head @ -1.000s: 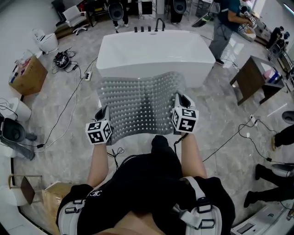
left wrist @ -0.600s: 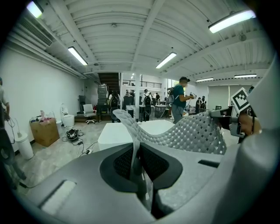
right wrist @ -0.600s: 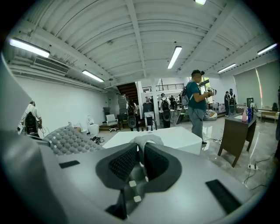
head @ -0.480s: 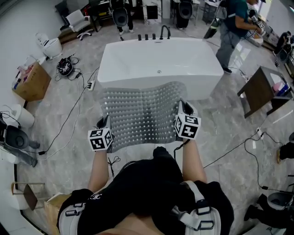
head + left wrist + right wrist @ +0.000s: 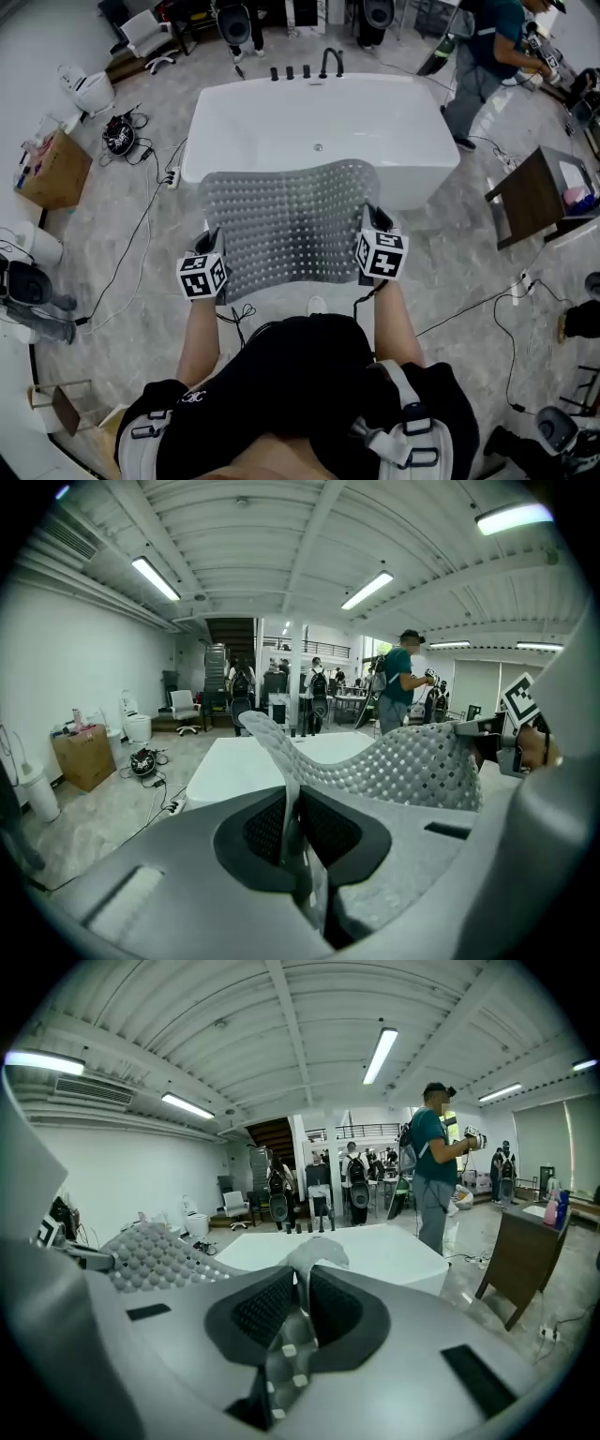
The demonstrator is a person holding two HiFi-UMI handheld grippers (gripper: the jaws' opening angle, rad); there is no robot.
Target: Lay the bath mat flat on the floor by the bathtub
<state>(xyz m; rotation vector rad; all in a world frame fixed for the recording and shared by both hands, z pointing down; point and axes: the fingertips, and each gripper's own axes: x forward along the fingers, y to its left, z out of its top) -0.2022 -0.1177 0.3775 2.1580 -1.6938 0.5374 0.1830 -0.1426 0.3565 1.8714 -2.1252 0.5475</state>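
Observation:
A translucent grey bath mat with rows of small bumps hangs stretched in the air between my two grippers, in front of the white bathtub. My left gripper is shut on the mat's near left edge, and the mat runs off to the right from its jaws. My right gripper is shut on the near right edge, where a fold of the mat sticks up between the pads. The mat's far edge overlaps the tub's near rim in the head view.
Grey marble floor surrounds the tub. A cable and power strip lie at the tub's left, a cardboard box farther left. A brown side table stands at right. A person in teal stands behind the tub's right end.
Both grippers have lifted the mat and carried it forward, so its far edge now reaches over the tub's near rim. The mat looks more spread out.

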